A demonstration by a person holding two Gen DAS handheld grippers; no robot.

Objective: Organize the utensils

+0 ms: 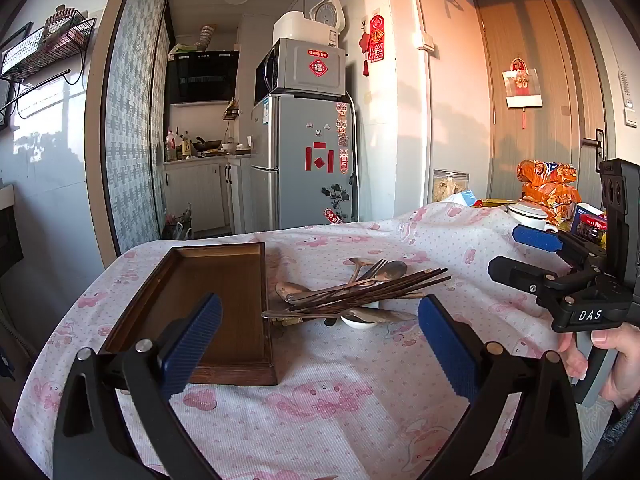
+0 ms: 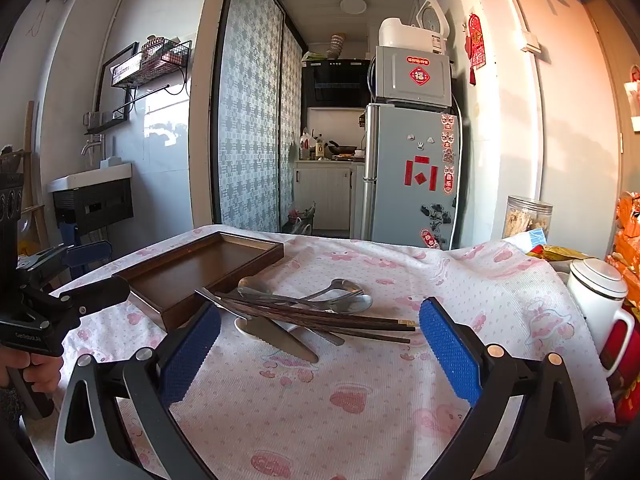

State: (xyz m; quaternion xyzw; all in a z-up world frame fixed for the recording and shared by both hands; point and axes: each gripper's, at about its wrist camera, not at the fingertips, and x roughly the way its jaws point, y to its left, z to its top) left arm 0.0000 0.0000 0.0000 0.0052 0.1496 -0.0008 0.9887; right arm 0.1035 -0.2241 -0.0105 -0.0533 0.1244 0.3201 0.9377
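A pile of utensils lies on the pink-patterned tablecloth: dark wooden chopsticks [image 1: 372, 290] [image 2: 320, 314], metal spoons [image 1: 390, 270] [image 2: 352, 302], a fork [image 1: 370, 270] and a serrated knife [image 2: 282, 338], over a small white dish [image 1: 358, 322]. An empty brown wooden tray [image 1: 208, 296] [image 2: 200, 268] sits left of the pile. My left gripper [image 1: 320, 342] is open and empty, in front of the tray and pile. My right gripper [image 2: 320, 354] is open and empty, just in front of the pile; it also shows at the right in the left wrist view [image 1: 516, 252].
A white lidded mug [image 2: 598, 296] [image 1: 528, 214], orange snack bags [image 1: 550, 192] and a clear jar [image 2: 526, 216] crowd the table's right end. A fridge [image 1: 308, 160] stands behind the table. The other hand's gripper [image 2: 88, 272] shows at the left.
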